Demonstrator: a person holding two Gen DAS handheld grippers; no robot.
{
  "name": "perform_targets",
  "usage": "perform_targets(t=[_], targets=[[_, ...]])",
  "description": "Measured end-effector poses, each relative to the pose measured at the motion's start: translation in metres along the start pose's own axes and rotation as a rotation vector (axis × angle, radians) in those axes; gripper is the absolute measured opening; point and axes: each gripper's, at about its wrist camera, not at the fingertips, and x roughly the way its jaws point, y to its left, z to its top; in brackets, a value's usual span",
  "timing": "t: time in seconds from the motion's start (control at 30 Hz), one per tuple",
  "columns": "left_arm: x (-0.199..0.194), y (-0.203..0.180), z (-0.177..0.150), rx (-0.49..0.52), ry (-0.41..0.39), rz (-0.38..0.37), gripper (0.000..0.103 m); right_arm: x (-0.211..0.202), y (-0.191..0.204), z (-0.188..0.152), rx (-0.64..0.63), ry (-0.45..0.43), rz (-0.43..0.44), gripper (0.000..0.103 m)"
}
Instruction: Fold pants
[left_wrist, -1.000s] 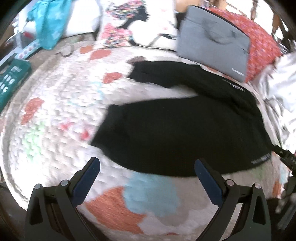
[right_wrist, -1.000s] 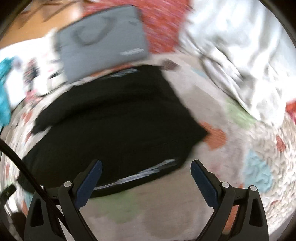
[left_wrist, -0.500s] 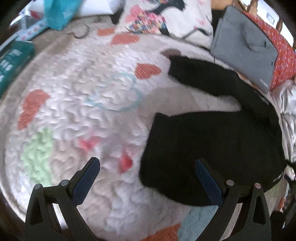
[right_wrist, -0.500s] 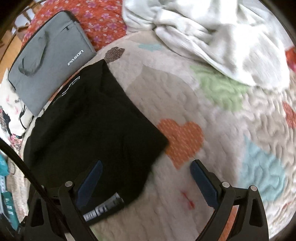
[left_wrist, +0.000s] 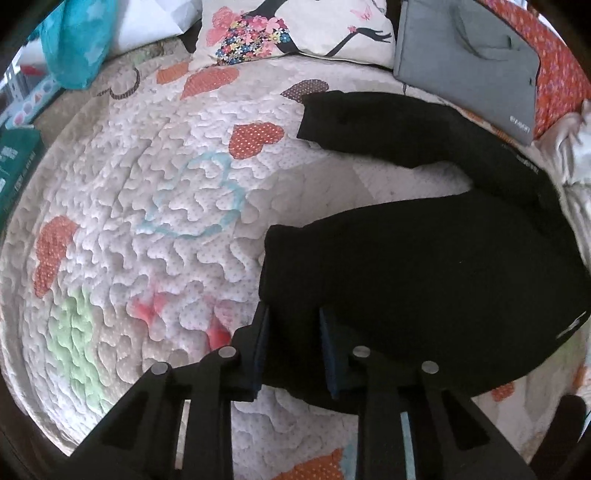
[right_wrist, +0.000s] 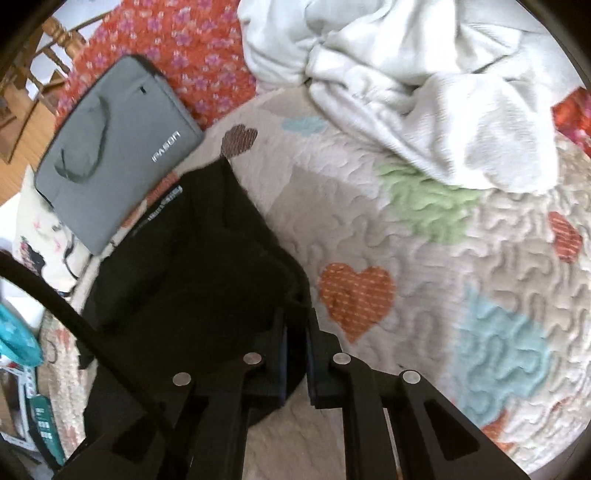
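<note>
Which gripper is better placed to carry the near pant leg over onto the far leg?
Left. The left gripper is closed on the near leg's hem of the black pants; the right gripper pinches the waist end.

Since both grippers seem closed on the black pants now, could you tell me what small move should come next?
Probably lift both together and carry the near leg over the far one. The left gripper pinches the near leg's hem; the right gripper pinches the waist end of the black pants, whose legs lie spread apart.
</note>
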Motion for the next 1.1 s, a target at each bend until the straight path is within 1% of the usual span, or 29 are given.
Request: perform_targets(t=[0.1, 0.23, 0.3, 0.37, 0.47, 0.53, 0.57, 0.6, 0.63, 0.67, 0.7, 0.73, 0.8, 0.87, 0.9, 0.93, 1.0, 1.03, 1.1], targets=[[0.000, 0.006, -0.001, -0.016, 0.010, -0.030, 0.025, -0.007, -0.001, -0.006, -0.017, 0.021, 0.026, 0.009], [0.003, 0.008, -0.004, -0.024, 0.016, -0.040, 0.025, -0.011, 0.007, -0.014, -0.053, -0.005, -0.020, 0.009], [0.001, 0.011, -0.004, -0.043, 0.027, -0.061, 0.023, -0.010, 0.009, -0.014, -0.067, -0.013, -0.039, 0.009], [-0.004, 0.016, -0.005, -0.055, 0.035, -0.080, 0.020, -0.008, 0.005, -0.010, -0.059, -0.007, -0.038, 0.008], [-0.010, 0.020, -0.004, -0.055, 0.046, -0.084, 0.021, -0.010, -0.005, -0.005, -0.046, -0.002, -0.055, 0.009], [-0.011, 0.024, -0.004, -0.057, 0.060, -0.095, 0.026, -0.004, -0.015, -0.004, -0.043, 0.035, -0.098, 0.013], [-0.014, 0.026, -0.005, -0.051, 0.059, -0.103, 0.029, -0.002, -0.022, -0.002, -0.030, 0.043, -0.149, 0.016], [-0.017, 0.027, -0.006, -0.042, 0.050, -0.102, 0.029, -0.003, -0.034, 0.000, 0.008, 0.038, -0.207, 0.023], [-0.022, 0.029, -0.006, -0.032, 0.037, -0.089, 0.029, -0.005, -0.042, 0.001, 0.041, 0.033, -0.210, 0.025], [-0.028, 0.031, -0.006, -0.017, 0.021, -0.070, 0.029, -0.010, -0.052, 0.003, 0.085, 0.020, -0.187, 0.027], [-0.034, 0.035, -0.005, -0.009, 0.006, -0.066, 0.029, -0.015, -0.058, 0.004, 0.115, 0.004, -0.178, 0.029], [-0.040, 0.039, -0.003, -0.011, -0.007, -0.076, 0.029, -0.020, -0.059, 0.005, 0.116, -0.016, -0.186, 0.031], [-0.048, 0.049, 0.008, -0.031, -0.032, -0.095, 0.031, -0.026, -0.048, 0.010, 0.065, -0.048, -0.190, 0.032], [-0.048, 0.053, 0.024, -0.047, -0.042, -0.088, 0.036, -0.025, -0.028, 0.016, 0.005, -0.066, -0.155, 0.037], [-0.045, 0.053, 0.034, -0.053, -0.044, -0.077, 0.037, -0.022, -0.017, 0.019, -0.018, -0.066, -0.131, 0.041], [-0.042, 0.051, 0.043, -0.055, -0.047, -0.074, 0.037, -0.017, -0.004, 0.023, -0.045, -0.059, -0.104, 0.043], [-0.033, 0.043, 0.063, -0.049, -0.057, -0.083, 0.038, -0.001, 0.031, 0.029, -0.116, -0.038, -0.059, 0.044], [-0.026, 0.038, 0.076, -0.042, -0.059, -0.088, 0.039, 0.003, 0.042, 0.026, -0.138, -0.031, -0.045, 0.044], [-0.014, 0.028, 0.094, -0.024, -0.059, -0.094, 0.041, 0.022, 0.075, 0.030, -0.199, 0.002, 0.015, 0.045]])
